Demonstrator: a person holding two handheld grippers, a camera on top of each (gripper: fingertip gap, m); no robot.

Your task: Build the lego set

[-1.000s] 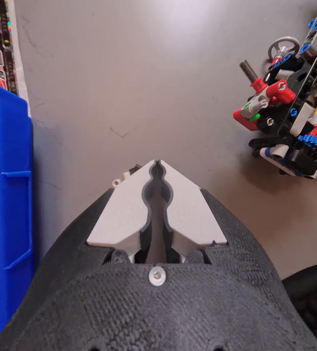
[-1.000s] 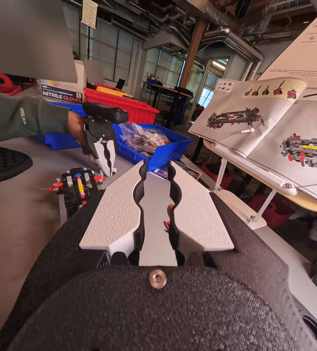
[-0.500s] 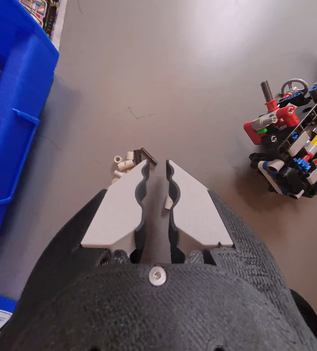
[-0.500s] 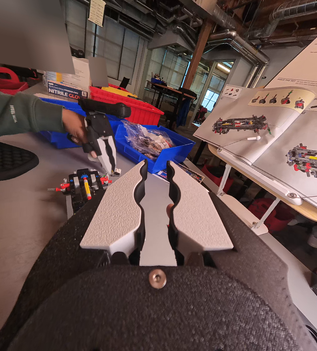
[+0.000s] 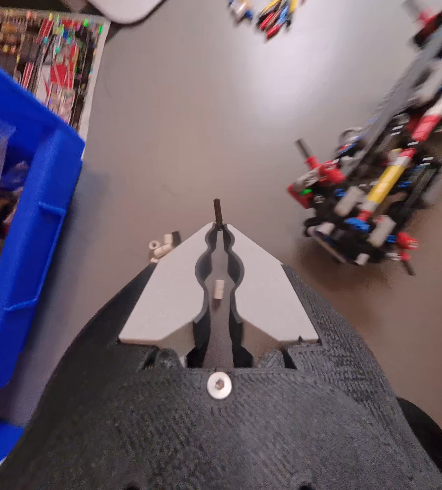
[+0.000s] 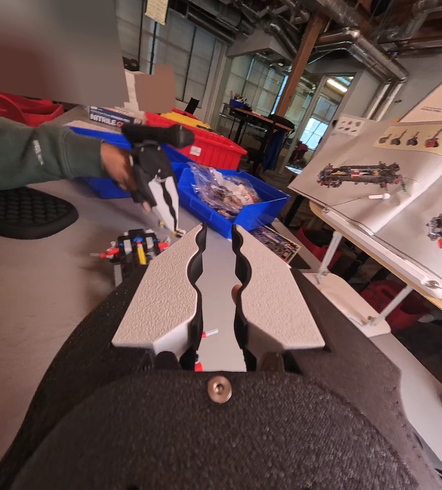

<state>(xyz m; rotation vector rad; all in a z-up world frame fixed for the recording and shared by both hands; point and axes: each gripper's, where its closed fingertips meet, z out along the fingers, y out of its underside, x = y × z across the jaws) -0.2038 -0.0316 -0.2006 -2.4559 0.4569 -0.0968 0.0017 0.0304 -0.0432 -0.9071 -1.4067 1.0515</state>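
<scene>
Grey table (image 5: 214, 119): part-built model (image 5: 373, 206) at right, blue bin (image 5: 29, 212) at left. Left gripper (image 5: 218, 225) clenched on black pin (image 5: 217, 210), above loose pieces (image 5: 161, 246). Right gripper (image 6: 218, 230) released, empty.

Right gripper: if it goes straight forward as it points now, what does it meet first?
Probably the blue bin holding plastic bags; the open right gripper points at its near corner, over bare table. Depth is unclear.

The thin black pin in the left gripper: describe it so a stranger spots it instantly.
Start at the big blue plastic bin on the grey table; right of it is the left gripper. Pinched at its tips, the thin black pin pokes forward. Unlike the loose pale bushings beside it, it is dark, slender and held.
</scene>
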